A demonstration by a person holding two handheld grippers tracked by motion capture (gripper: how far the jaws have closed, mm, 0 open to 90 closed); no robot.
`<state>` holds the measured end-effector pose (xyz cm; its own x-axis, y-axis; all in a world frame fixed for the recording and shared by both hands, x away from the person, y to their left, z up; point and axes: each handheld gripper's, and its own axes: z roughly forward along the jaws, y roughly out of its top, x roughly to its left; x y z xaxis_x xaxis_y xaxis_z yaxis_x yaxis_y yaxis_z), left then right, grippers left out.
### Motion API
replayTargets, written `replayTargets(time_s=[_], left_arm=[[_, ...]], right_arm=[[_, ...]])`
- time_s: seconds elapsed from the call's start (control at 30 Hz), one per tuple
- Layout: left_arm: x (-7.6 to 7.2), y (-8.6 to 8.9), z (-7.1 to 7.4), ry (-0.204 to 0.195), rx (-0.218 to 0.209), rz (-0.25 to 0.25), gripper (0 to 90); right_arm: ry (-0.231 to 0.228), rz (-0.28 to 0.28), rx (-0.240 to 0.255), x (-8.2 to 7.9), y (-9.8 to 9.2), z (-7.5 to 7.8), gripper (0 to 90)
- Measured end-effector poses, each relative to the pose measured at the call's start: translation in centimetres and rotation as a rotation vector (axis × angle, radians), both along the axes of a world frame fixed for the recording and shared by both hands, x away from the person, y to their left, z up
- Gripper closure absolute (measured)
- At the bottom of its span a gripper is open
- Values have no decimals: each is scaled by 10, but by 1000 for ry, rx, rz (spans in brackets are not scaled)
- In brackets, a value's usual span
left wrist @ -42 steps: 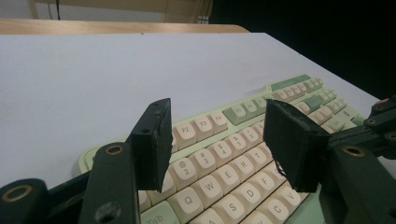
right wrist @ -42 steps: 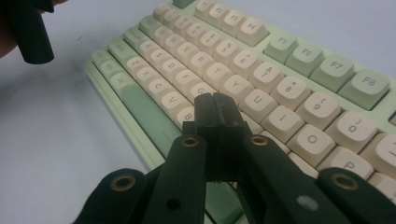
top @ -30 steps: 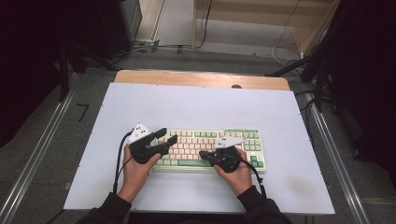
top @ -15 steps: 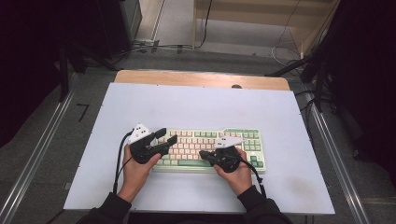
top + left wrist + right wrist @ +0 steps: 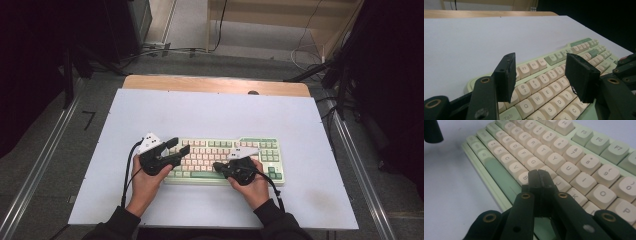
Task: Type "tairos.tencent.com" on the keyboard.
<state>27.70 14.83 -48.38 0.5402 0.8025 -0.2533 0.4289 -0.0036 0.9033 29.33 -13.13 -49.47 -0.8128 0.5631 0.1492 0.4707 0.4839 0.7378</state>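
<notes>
My right gripper [image 5: 218, 165] has its jaws pressed together, nothing between them. In the right gripper view the closed tip [image 5: 539, 177] sits low over the keyboard [image 5: 564, 157], above the bottom letter row between B and the J/N area; I can't tell if it touches a key. My right hand [image 5: 253, 186] holds it from the near side, cable trailing back over my sleeve.

My left gripper [image 5: 178, 148] has its jaws apart, nothing held. In the left gripper view the gap [image 5: 541, 75] frames the number row and the Q-W-E-R keys of the keyboard [image 5: 554, 75]; the F-keys show past the jaws. The jaws hang over the keyboard's left end, tilted toward its centre. My left hand [image 5: 146, 182] grips it from the near side, with the grey plate [image 5: 148, 142] on top and the cable looping down by my wrist.

The keyboard [image 5: 225, 160] is pale green with cream keys and green accent keys. It lies flat on the white mat [image 5: 215, 115], in the near half, roughly centred, long edge parallel to the near edge. The two grippers are apart, left one at the left end, right one near the middle.

The mat covers a wooden table [image 5: 215, 84]; a strip of wood shows at the far edge. Cables [image 5: 165, 50] lie on the floor beyond.
</notes>
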Motion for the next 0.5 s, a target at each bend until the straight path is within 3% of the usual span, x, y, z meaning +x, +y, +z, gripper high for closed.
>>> replayTargets(time_s=[0.07,0.3,0.5], left_arm=[[0,0,0,-1,-1,0,433],[0,0,0,-1,1,0,433],[0,0,0,0,3,-1,433]], right_arm=[[-6,-4,-1,0,-1,3,875],[-60,-55,124,0,-23,27,821],[-56,-115,215,5,-42,34,532]])
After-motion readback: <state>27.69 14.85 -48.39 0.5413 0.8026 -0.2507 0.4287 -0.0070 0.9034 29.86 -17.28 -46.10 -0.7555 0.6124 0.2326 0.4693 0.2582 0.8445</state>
